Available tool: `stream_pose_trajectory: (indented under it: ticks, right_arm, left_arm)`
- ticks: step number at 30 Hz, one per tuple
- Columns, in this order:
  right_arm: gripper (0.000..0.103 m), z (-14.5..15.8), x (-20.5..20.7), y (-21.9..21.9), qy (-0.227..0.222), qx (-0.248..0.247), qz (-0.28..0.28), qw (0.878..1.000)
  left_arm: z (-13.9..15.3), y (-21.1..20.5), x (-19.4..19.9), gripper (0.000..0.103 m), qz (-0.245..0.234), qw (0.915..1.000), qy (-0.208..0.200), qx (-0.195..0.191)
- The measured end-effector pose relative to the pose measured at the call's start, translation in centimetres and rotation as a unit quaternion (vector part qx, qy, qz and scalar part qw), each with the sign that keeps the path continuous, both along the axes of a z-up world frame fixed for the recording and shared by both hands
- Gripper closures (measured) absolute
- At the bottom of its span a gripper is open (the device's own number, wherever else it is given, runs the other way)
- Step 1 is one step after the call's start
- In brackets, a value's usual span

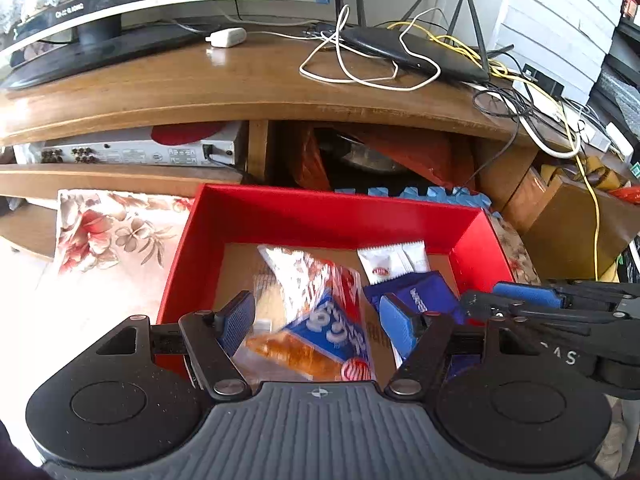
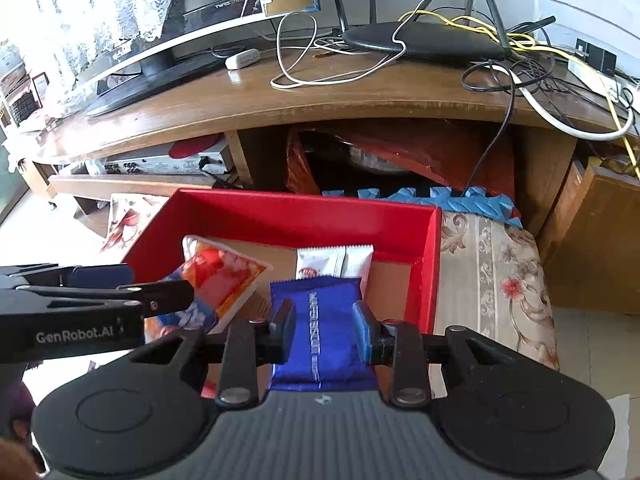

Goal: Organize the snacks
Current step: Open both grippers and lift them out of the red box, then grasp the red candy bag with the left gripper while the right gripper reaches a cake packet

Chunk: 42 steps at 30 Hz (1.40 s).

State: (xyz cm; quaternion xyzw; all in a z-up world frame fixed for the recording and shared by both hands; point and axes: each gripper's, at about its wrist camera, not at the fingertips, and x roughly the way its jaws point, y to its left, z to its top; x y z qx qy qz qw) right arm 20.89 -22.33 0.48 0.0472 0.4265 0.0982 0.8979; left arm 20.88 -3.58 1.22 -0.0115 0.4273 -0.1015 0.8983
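Both grippers hung just above the near part of the red box (image 1: 332, 216). Between the left gripper (image 1: 318, 326) and its spread pads lay the clear bread packet (image 1: 312, 312) with blue and red print, flat on the cardboard floor; the pads stood clear of it on both sides. To its right, the right gripper (image 2: 325, 330) had its jaws narrow, with the blue snack packet (image 2: 324, 320) between them. Whether the pads pressed the foil could not be told.

Beyond the blue packet, a white sachet (image 2: 334, 262) rested against the box's far wall. Red walls closed the box on the far, left and right sides; its near edge was hidden under the gripper bodies. The two tools sat close together, the left one's arm crossing the left edge of the right wrist view, so little room lay between them.

Right of the box lay a flowered cloth (image 2: 496, 264), and left of it a bright, washed-out patch of floor. Farther off, the wooden TV stand (image 1: 248, 92) overhung a dark shelf whose contents were hard to make out. A router (image 1: 416, 56) and tangled cables lay on top.
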Motion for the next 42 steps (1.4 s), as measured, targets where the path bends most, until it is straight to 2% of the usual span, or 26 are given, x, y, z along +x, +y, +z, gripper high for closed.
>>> stream_pose_trajectory:
  ticks: [12, 16, 20, 26, 33, 38, 42]
  right_arm:
    - [0.072, 0.4, -6.5, -0.2, 0.014, 0.009, 0.01, 1.0]
    - [0.07, 0.2, -8.7, -0.2, 0.025, 0.018, 0.015, 0.999]
    - [0.069, -0.8, -10.7, -0.2, 0.045, 0.015, 0.018, 0.999]
    - [0.069, -2.0, -13.4, -0.8, 0.071, 0.013, 0.01, 0.997]
    - [0.068, -2.9, -14.0, -2.2, 0.091, 0.021, -0.014, 0.996]
    - [0.068, -3.2, -13.9, -2.5, 0.097, 0.021, -0.016, 0.995]
    - [0.068, -3.7, -13.9, -3.1, 0.107, 0.023, -0.026, 0.994]
  left_arm:
    - [0.6, 2.0, -6.2, 0.026, -0.016, 0.9998, 0.007, 0.0]
    - [-0.3, 2.4, -8.1, 0.025, -0.034, 0.9989, 0.031, -0.001]
    - [-2.0, 1.9, -9.2, 0.024, -0.061, 0.9963, 0.059, 0.014]
    - [-4.1, 1.3, -9.6, 0.021, -0.086, 0.991, 0.097, 0.033]
    - [-6.2, 1.2, -8.6, 0.019, -0.099, 0.9841, 0.144, 0.029]
    - [-7.2, 0.4, -7.7, 0.013, -0.109, 0.9819, 0.15, 0.039]
    - [-7.3, -0.1, -8.1, 0.011, -0.122, 0.98, 0.148, 0.052]
